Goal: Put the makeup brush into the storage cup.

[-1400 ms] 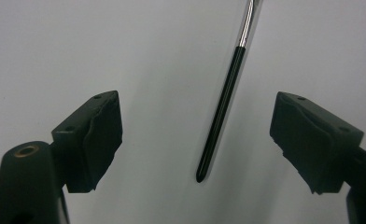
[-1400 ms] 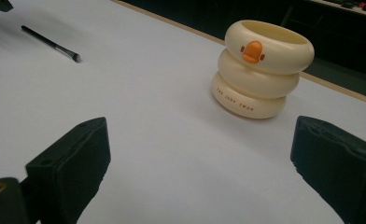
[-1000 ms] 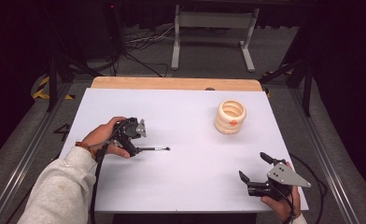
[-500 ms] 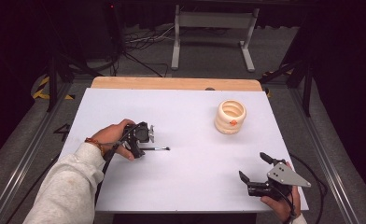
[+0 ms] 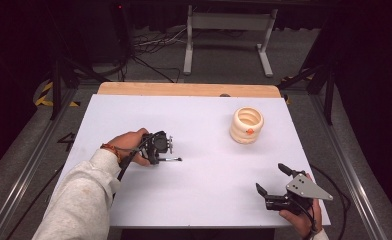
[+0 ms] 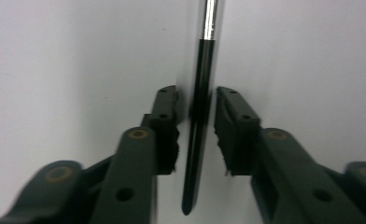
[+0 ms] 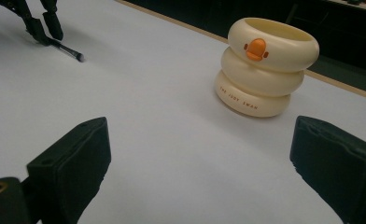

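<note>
Brushes: we counted one slim black-handled brush (image 6: 199, 126) lying on the white table (image 5: 204, 130).
Cups: one cream ringed holder (image 7: 265, 65), well apart from the brush.
Writing: we read "THE JUDY SWAN" on its lowest ring.
Left gripper (image 5: 165, 150): jaws just closing around the brush handle, narrow gaps still showing.
Right gripper (image 5: 274, 180): jaws spread wide, holding nothing.

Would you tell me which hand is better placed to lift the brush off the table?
The left. Its gripper has been closing its jaws, with the brush between them, a thin gap each side. The right gripper sits open at the near right corner, far from the brush.
</note>
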A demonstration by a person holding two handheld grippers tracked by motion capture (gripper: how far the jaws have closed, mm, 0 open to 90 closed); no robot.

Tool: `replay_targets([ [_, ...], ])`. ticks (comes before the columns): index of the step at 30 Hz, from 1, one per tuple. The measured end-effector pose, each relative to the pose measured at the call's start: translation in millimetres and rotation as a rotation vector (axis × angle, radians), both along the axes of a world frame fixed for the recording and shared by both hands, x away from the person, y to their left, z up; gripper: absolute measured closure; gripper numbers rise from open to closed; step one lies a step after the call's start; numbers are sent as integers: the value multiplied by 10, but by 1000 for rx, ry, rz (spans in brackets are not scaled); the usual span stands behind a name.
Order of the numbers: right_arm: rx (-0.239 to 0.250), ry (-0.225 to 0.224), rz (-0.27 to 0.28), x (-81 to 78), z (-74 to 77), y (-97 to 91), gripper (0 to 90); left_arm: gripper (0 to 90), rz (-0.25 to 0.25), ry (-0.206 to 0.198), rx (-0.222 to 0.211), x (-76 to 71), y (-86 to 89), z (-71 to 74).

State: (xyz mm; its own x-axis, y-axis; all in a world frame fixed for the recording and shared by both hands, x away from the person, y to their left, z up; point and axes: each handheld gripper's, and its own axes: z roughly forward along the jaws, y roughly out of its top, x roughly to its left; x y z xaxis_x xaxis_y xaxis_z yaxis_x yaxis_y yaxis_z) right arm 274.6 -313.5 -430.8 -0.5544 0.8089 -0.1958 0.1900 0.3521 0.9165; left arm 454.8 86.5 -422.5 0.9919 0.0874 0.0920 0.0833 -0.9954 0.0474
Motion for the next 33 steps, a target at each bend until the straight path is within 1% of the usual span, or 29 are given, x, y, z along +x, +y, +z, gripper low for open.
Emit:
replay_targets([
  [1, -4, 1, -1, 2, -1, 3, 59, 804, 2, 15, -1, -2, 1, -3],
  [3, -4, 2, 1, 1, -2, 3, 59, 833, -5, 13, 4, -12, -12, -7],
  [5, -3, 1, -1, 0, -1, 0, 60, 837, -14, 3, 27, -27, -39, -4],
  [9, -7, 2, 1, -2, -1, 6, 60, 840, -33, -10, 54, -43, -77, -5],
  [12, -6, 3, 1, 0, -2, 2, 62, 841, -31, -10, 55, -46, -79, -6],
  [15, -6, 3, 0, 1, -2, 1, 62, 842, -37, -20, 62, -58, -75, -2],
  [16, -6, 3, 0, 2, -2, 0, 62, 842, -44, -10, 73, -55, -79, 4],
  [17, -8, 6, 0, 1, -2, 1, 62, 842, -45, -27, 73, -68, -79, -2],
  [20, -10, 5, -1, 1, 0, 2, 63, 843, -49, -30, 78, -71, -80, -3],
  [22, -10, 5, -3, 2, -1, 2, 63, 843, -45, -40, 83, -74, -75, -2],
  [23, -11, 6, -2, 0, -2, 3, 64, 843, -44, -38, 85, -75, -73, 0],
  [24, -11, 6, -2, 0, -2, 3, 63, 843, -35, -56, 75, -81, -64, 5],
  [25, -11, 6, -2, 0, -2, 3, 63, 843, -35, -56, 75, -81, -64, 5],
  [26, -10, 5, -1, -1, -2, 2, 63, 843, -35, -54, 66, -78, -55, 23],
  [27, -11, 3, -2, -1, -1, 0, 64, 843, -40, -56, 49, -82, -46, 34],
  [28, -9, 2, -3, 0, -1, -2, 63, 843, -35, -65, 30, -83, -39, 66],
  [29, -8, 3, -3, 1, -1, -4, 63, 843, -30, -62, 9, -94, -27, 78],
  [31, -7, 4, -5, 3, -1, -5, 64, 843, -27, -85, -5, -97, -14, 110],
  [33, -7, 6, -7, 3, -1, -4, 63, 843, -18, -97, -34, -100, 9, 150],
])
